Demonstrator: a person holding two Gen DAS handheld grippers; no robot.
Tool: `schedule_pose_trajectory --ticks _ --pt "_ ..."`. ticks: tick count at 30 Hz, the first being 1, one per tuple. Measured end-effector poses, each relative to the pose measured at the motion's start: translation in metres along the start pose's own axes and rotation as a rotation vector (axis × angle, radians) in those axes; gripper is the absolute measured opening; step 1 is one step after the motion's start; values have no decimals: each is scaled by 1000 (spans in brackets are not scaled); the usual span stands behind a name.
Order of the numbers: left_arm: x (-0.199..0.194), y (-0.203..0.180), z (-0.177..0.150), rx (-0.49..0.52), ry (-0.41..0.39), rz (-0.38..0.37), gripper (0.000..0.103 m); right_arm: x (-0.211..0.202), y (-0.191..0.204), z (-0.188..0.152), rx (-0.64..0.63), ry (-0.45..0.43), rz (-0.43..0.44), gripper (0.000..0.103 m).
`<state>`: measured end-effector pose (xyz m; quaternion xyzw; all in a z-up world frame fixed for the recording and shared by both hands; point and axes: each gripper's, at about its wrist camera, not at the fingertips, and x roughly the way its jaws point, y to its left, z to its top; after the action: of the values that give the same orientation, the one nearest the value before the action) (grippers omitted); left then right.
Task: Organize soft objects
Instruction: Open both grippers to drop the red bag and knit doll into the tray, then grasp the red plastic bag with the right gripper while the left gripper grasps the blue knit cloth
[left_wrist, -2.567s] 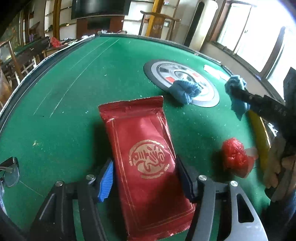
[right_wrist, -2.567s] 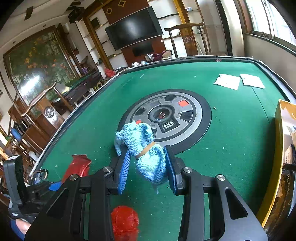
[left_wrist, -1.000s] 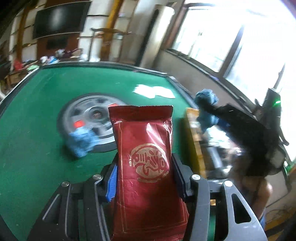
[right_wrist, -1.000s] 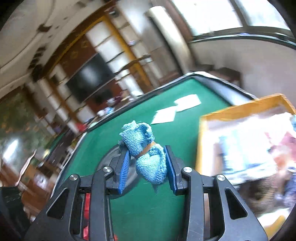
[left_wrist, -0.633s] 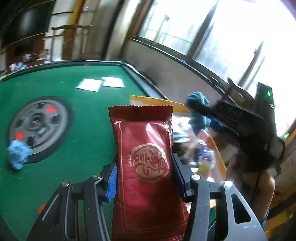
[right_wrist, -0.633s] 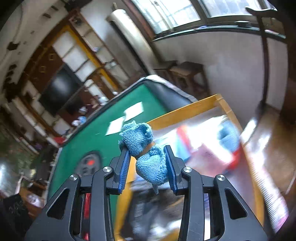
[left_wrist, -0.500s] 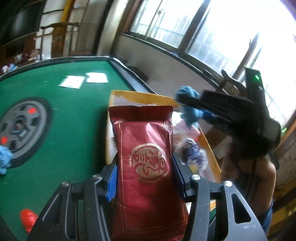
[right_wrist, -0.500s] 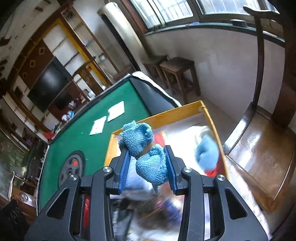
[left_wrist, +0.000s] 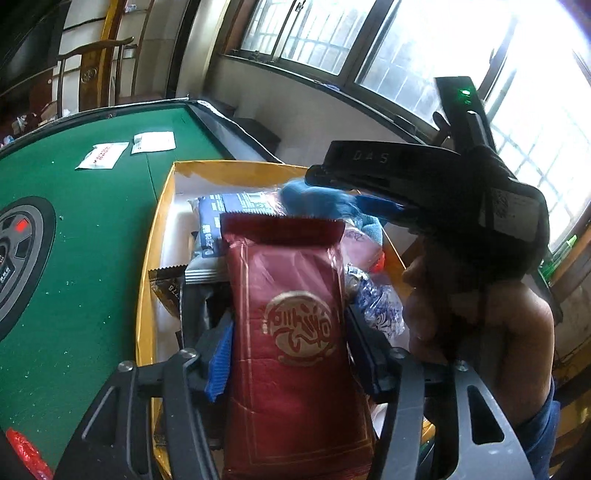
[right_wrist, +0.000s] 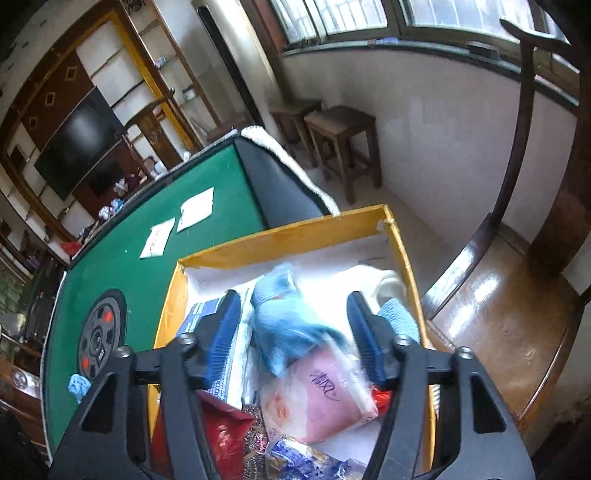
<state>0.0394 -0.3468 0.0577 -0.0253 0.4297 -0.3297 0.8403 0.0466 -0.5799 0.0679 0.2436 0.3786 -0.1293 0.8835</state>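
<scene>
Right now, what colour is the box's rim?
Yellow-orange box, clearest in the right wrist view.

Both wrist views look steeply down, close above the yellow box, sharing it and the green table.

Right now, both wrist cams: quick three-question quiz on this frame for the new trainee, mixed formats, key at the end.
1. True or false: the red foil packet sits between the left tool's pads.
2. What is falling from the right tool, whose jaws are opening?
3. The yellow box already holds: A) nothing B) several packets C) only paper sheets

Key: 1 true. 2 the blue cloth bundle, blurred. 3 B.
</scene>
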Motion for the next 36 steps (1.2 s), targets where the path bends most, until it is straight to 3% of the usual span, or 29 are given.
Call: schedule_pose_trajectory --ticks 3,10,21,25,30,36 --pt "-6 3 1 -16 -11 -4 61 -14 0 -1 6 -25 6 66" --pt "-45 7 -2 -35 -76 -40 62 -58 12 -27 40 -81 128 66" --pt "-95 57 -23 -99 -109 -21 62 -86 81 -79 -23 -86 236 66" --pt "-117 87 -38 -136 -127 -8 62 -81 114 -102 -76 -41 285 66" --pt "-150 144 -56 -197 -167 46 62 -59 165 -148 -191 82 382 66" --pt "-187 238 -78 -371 -237 152 62 -22 228 -214 -368 265 482 66"
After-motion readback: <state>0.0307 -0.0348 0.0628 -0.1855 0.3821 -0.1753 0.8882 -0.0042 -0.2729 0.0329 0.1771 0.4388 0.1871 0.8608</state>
